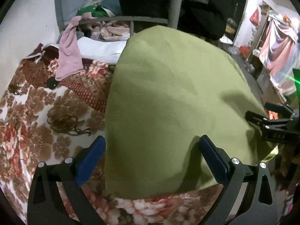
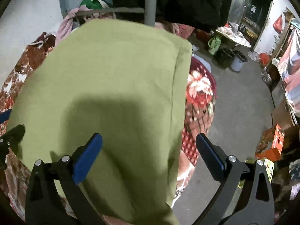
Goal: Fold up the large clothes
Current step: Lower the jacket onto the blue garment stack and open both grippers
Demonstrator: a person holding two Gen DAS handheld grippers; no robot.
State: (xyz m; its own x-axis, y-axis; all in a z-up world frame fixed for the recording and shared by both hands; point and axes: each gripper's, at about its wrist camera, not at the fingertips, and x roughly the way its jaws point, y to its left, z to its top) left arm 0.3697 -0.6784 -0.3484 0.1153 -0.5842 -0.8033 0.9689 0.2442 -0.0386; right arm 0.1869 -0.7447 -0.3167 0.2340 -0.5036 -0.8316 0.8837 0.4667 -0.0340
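Note:
An olive green garment (image 1: 168, 101) lies flat on a floral bedspread (image 1: 33, 112), folded into a broad panel. My left gripper (image 1: 151, 142) hovers open over its near left edge, nothing between the blue pads. In the left wrist view the right gripper (image 1: 256, 112) shows at the garment's right edge. In the right wrist view the same green garment (image 2: 112, 86) fills the middle, a stitched seam running along its right side. My right gripper (image 2: 149, 140) is open above the garment's near right edge, its right finger out past the seam. The left gripper's tip (image 2: 13, 131) peeks in at the far left.
A pile of clothes (image 1: 97, 30) with a pink cloth (image 1: 69, 56) and a white one (image 1: 101, 48) lies at the bed's head by a grey metal frame (image 1: 174, 5). Right of the bed is concrete floor (image 2: 234, 97) with buckets (image 2: 238, 60), bags and boxes (image 2: 273, 144).

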